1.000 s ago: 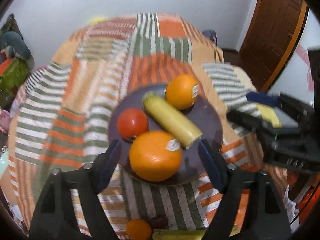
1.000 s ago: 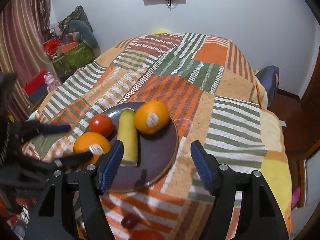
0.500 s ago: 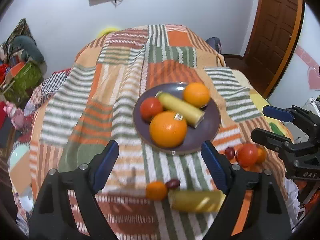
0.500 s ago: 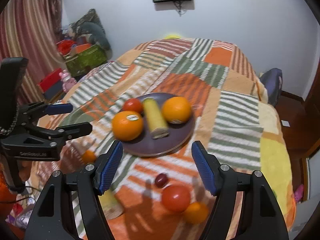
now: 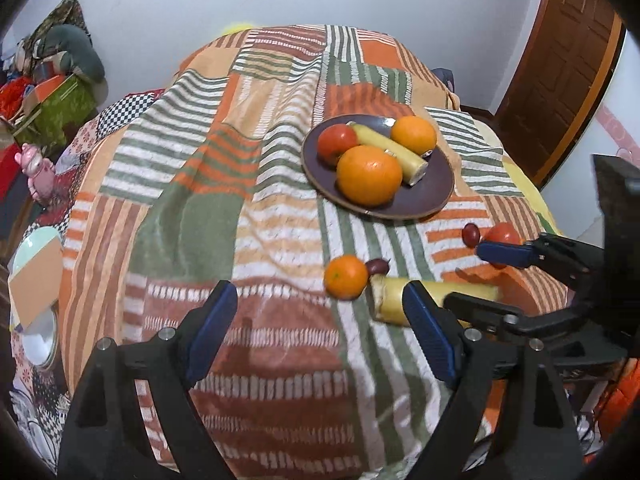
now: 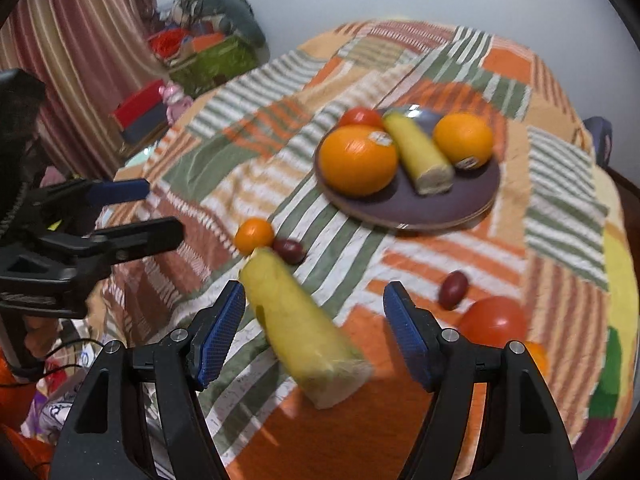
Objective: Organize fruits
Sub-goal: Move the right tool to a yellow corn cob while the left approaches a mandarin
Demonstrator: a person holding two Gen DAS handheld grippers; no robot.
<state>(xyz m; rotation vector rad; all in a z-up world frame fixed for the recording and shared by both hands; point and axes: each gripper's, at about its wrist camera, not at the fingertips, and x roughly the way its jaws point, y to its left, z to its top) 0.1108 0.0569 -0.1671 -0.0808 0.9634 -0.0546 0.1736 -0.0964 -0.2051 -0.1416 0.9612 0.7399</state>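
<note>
Both my tongs are wide open and hold nothing. The loose banana (image 6: 304,328) lies on the blanket between my right tongs (image 6: 314,332). I should go low, pinch its middle softly, then lift it to the plate (image 6: 460,208).

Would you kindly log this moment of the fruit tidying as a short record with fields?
Surface: striped patchwork blanket
Container: dark purple round plate
On plate: two large oranges, one red tomato, one yellow banana piece
Off plate: small orange mandarin, two dark red grapes, loose red tomato, long yellow banana piece
Left tongs: open, empty, above the blanket
Right tongs: open, straddling the long yellow banana piece, not gripping it
Unclear: an orange object by the loose red tomato, mostly hidden
</note>
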